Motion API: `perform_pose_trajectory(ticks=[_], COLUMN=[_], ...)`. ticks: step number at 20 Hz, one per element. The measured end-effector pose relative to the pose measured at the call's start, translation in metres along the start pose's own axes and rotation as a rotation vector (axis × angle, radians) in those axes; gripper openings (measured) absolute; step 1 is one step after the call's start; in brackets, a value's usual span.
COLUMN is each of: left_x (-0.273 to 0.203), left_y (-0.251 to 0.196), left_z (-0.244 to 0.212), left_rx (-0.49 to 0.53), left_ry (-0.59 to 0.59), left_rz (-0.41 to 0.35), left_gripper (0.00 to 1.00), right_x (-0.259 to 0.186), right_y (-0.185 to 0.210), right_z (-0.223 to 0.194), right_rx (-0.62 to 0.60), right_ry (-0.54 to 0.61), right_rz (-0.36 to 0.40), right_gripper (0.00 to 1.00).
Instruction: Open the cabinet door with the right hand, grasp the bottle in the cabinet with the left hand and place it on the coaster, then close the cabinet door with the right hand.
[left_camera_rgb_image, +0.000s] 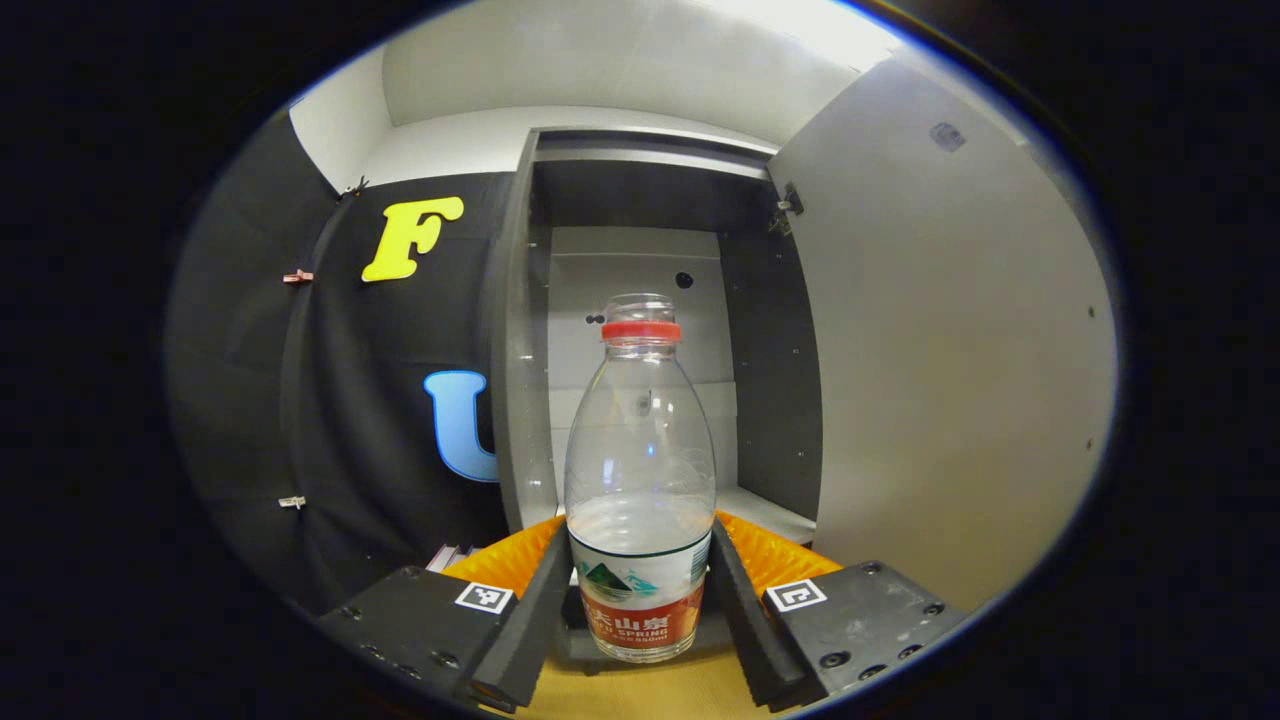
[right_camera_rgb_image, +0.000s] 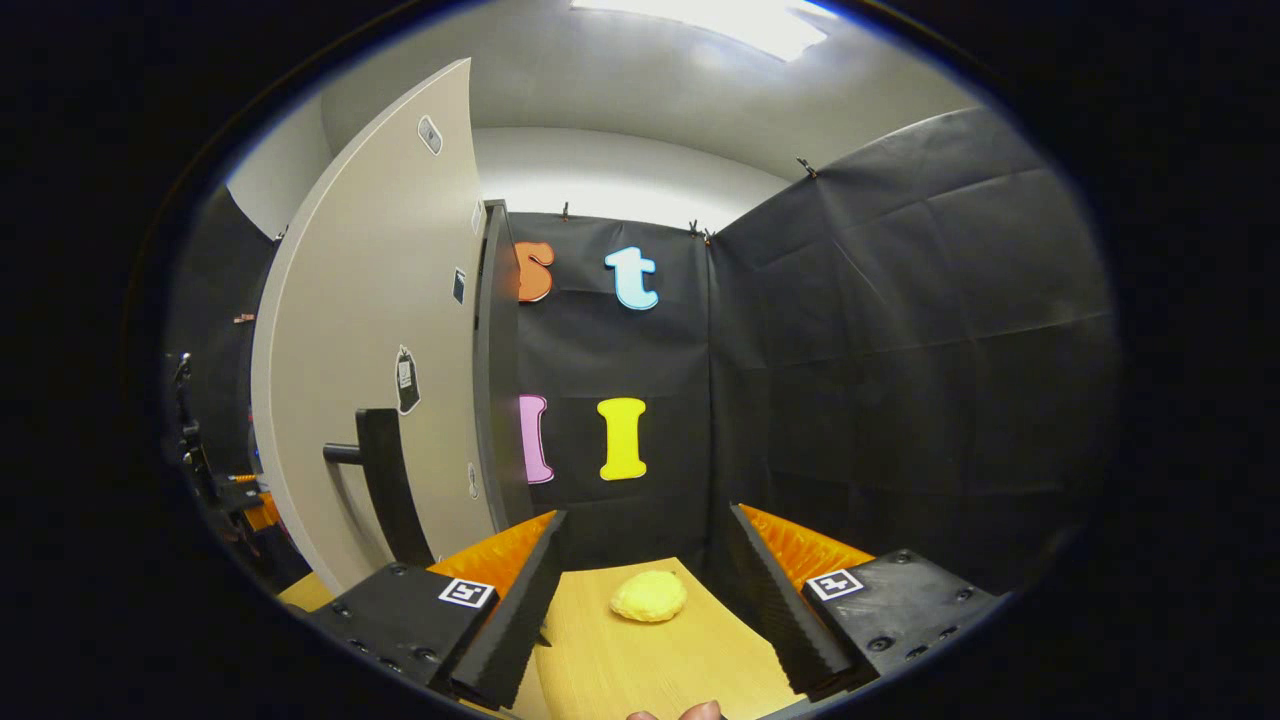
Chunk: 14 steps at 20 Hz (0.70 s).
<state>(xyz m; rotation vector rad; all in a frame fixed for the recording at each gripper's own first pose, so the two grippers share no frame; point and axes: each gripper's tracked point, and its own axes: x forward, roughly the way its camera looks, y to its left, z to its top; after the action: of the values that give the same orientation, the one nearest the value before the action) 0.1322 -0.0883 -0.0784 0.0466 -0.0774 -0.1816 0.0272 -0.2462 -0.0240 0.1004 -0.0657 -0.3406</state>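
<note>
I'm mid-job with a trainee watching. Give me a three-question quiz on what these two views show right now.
1. True or false: the cabinet door is closed.
2. Multiple choice: where does the bottle stand relative to the left gripper? A) lying on a shelf inside the cabinet B) upright between the jaws C) tipped over on the table
3. Fill in: in the right gripper view, the small yellow object lies on the table ahead of the right gripper, whose jaws are ____.

Key
1. False: it is swung open.
2. B; whether both jaws press on it is unclear.
3. Open, with nothing between them.
</note>
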Motion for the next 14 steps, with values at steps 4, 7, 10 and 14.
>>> perform_pose_trajectory(ticks=[4, 7, 10, 14], left_x=[-0.04, -0.063, -0.08, -0.102], left_y=[0.008, 0.025, 0.033, 0.04], left_z=[-0.043, -0.085, -0.133, -0.182], left_rx=[-0.051, -0.01, 0.01, -0.026], left_ry=[0.024, 0.056, 0.087, 0.079], left_rz=[-0.002, 0.03, 0.02, -0.014], left_gripper=[0.77, 0.77, 0.77, 0.77], right_x=[-0.006, -0.01, -0.011, -0.014], right_y=[0.002, 0.005, 0.006, -0.002], right_z=[0.007, 0.006, 0.004, 0.003], right_rx=[0.005, -0.006, 0.003, 0.031], right_ry=[-0.021, -0.024, -0.013, -0.003], right_rz=[-0.019, -0.024, -0.031, -0.066], right_gripper=[0.97, 0.97, 0.97, 0.97])
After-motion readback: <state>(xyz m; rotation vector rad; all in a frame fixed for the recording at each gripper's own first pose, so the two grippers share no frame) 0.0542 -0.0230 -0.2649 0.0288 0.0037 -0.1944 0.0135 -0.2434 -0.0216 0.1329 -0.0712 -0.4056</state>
